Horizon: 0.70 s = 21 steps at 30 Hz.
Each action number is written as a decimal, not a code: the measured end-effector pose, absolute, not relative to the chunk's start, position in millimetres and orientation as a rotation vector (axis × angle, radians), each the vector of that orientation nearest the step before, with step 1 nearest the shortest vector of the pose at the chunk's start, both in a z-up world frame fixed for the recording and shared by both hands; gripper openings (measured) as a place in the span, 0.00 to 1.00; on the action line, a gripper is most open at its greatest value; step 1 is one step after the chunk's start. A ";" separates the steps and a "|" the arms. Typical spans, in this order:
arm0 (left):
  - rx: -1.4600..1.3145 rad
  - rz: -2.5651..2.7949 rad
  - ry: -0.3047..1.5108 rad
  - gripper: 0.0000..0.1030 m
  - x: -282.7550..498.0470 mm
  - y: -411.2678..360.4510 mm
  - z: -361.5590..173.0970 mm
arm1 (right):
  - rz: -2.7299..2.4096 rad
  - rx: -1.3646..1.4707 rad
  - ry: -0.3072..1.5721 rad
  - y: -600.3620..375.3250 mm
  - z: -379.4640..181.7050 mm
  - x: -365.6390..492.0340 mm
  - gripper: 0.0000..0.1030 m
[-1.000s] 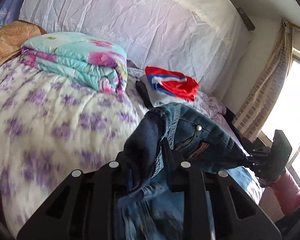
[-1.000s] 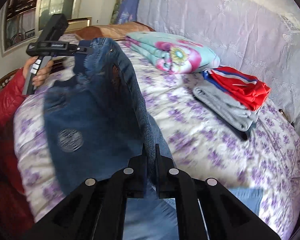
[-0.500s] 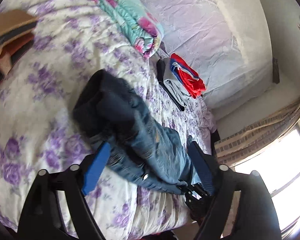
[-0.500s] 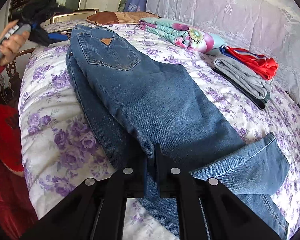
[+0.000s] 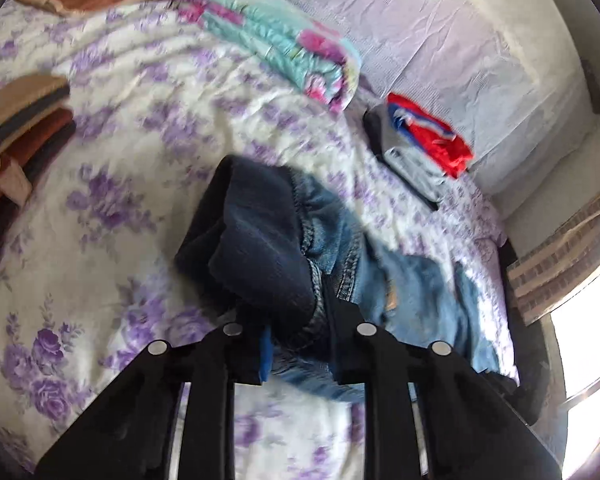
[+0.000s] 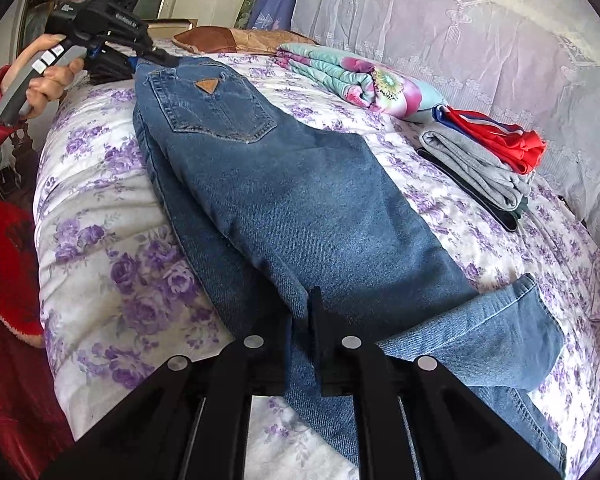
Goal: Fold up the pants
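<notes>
Both tools grip the blue jeans (image 6: pixel 300 200), which lie along the floral bedspread (image 6: pixel 112 240). The left tool (image 5: pixel 296 300) pinches the waistband at eleven o'clock; the right tool (image 6: pixel 300 320) pinches a leg edge.

1 s ago the jeans (image 6: pixel 300 200) hung in the air betw. both grippers; now they lie flat along the bed (image 6: pixel 100 280), back pocket up, waist toward the far left corner. Left gripper (image 5: pixel 296 300): fingers were spread wide 0.5 s ago w/ blue pads showing, now closed again on the bunched waistband. Left-wrist view has swung down toward the mattress. Hem end now folded back near the right edge.
</notes>
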<state>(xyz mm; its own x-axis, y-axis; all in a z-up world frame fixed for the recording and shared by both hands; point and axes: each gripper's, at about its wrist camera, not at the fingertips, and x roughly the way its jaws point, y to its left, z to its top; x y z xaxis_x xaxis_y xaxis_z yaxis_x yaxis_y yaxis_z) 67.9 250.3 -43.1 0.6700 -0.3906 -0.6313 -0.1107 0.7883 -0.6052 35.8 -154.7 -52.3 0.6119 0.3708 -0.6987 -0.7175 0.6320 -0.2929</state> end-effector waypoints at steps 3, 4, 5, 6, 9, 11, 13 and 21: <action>-0.809 -0.260 0.813 0.20 64.1 268.6 -62.8 | 0.671 -0.627 0.663 -149.4 -55.5 38.5 0.10; -0.838 -0.269 0.806 0.21 60.8 271.9 -61.3 | 0.666 -0.633 0.658 -148.8 -56.0 37.6 0.11; -0.862 -0.270 0.794 0.23 56.0 274.8 -57.2 | 0.660 -0.640 0.652 -148.0 -56.6 36.5 0.11; -0.856 -0.232 0.754 0.28 45.1 278.1 -46.1 | 0.654 -0.648 0.647 -146.9 -57.1 35.4 0.11; -0.686 -0.049 0.625 0.50 13.8 268.7 -4.9 | 0.655 -0.645 0.647 -146.4 -57.9 35.3 0.11; -0.598 -0.116 0.575 0.57 3.0 240.7 23.5 | 0.665 -0.625 0.656 -147.2 -57.6 37.3 0.11; -0.533 -0.234 0.595 0.78 10.4 203.7 38.0 | 0.667 -0.616 0.659 -147.3 -57.4 38.1 0.11; -0.309 -0.561 0.889 0.82 95.9 32.3 -13.7 | 0.739 -0.488 0.666 -175.7 -44.5 29.5 0.37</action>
